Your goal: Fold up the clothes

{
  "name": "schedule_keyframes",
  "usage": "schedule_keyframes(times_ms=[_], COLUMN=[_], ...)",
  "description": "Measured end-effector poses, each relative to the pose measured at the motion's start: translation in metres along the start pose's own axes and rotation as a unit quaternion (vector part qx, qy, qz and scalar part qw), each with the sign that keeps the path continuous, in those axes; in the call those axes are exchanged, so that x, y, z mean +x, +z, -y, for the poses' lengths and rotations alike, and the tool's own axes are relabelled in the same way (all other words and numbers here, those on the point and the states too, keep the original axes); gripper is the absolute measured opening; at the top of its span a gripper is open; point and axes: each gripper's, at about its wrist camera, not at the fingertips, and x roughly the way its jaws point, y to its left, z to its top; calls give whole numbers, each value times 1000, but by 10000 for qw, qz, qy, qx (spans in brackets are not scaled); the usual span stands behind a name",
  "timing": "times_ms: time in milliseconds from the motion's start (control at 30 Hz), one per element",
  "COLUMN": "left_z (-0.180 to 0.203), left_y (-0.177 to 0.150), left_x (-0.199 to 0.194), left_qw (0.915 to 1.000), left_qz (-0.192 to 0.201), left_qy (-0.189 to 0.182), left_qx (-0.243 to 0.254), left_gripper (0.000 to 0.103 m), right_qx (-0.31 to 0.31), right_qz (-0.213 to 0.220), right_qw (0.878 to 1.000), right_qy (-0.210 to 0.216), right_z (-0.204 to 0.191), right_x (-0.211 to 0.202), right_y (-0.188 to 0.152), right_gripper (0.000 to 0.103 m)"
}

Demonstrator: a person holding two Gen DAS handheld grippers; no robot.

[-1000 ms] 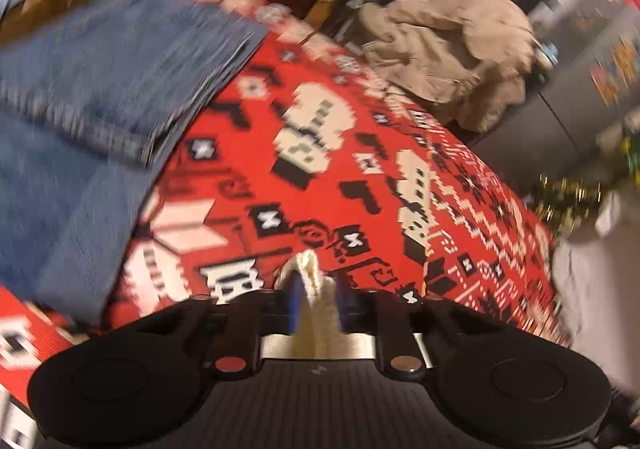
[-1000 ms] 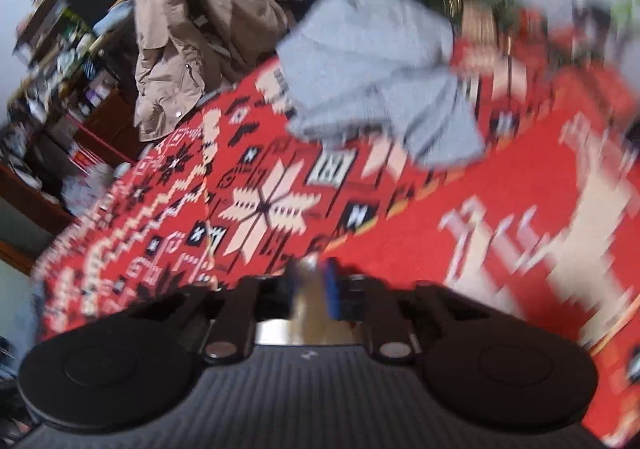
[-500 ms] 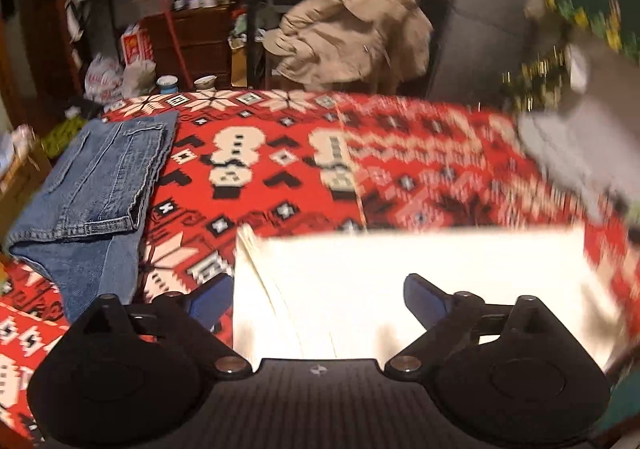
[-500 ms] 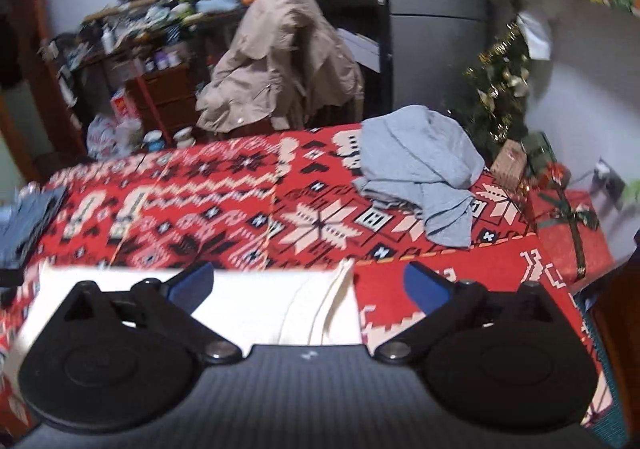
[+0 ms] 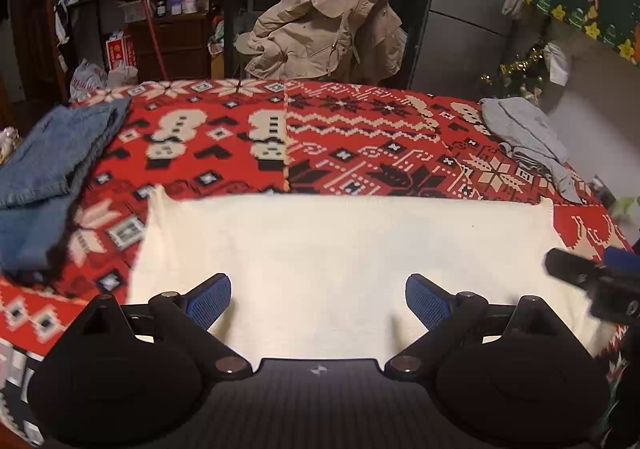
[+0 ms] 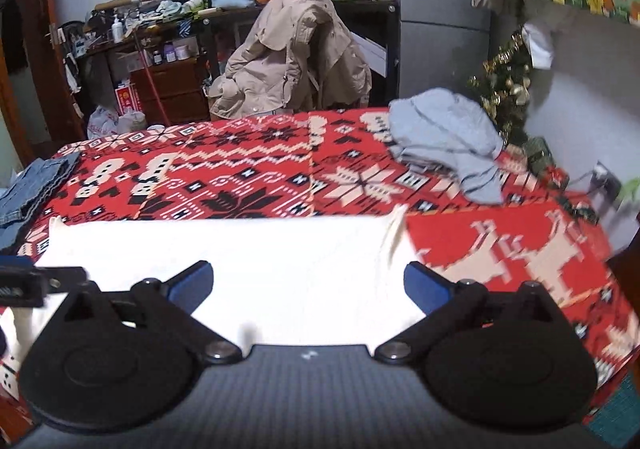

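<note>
A cream-white garment [image 5: 344,249] [image 6: 240,261] lies flat in a wide folded rectangle on the red patterned blanket [image 5: 360,137] [image 6: 248,177]. My left gripper [image 5: 318,299] hovers over its near edge, open, with nothing between its blue pads. My right gripper [image 6: 308,287] is also open above the garment's right half, and nothing is held. The right gripper's tip shows at the right edge of the left wrist view [image 5: 592,281]. The left gripper's tip shows at the left edge of the right wrist view [image 6: 24,281].
Folded blue jeans [image 5: 44,169] [image 6: 28,189] lie on the blanket's left side. A crumpled grey garment [image 5: 528,141] [image 6: 448,137] sits at the far right. Behind the bed a beige jacket [image 5: 328,25] hangs over a chair, with cluttered shelves and a fridge beyond.
Both grippers were shut on cream cloth a second ago; they have opened wide and pulled back. The garment now lies spread flat on the blanket in front of them.
</note>
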Motion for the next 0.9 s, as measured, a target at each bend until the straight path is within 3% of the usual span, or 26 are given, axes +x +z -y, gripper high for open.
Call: schedule_keyframes(times_ms=[100, 233, 567, 800, 900], left_z=[0, 10, 12, 11, 12], left_y=[-12, -22, -24, -40, -37], left_x=[17, 20, 23, 19, 19], left_qw=[9998, 9997, 9985, 9977, 9979], left_qz=[-113, 52, -60, 411, 354], left_qy=[-53, 102, 47, 46, 74], left_qx=[-182, 216, 542, 528, 540], left_gripper=[96, 100, 103, 103, 103], right_qx=[-99, -123, -369, -345, -362], right_qz=[-81, -392, -209, -14, 19], right_qw=[9999, 9992, 9989, 9992, 9992], right_qy=[-20, 8, -216, -193, -192], right_z=[-11, -17, -28, -24, -24], right_x=[16, 39, 45, 42, 42], right_y=[-13, -33, -49, -51, -51], right_gripper=[102, 102, 102, 102, 102])
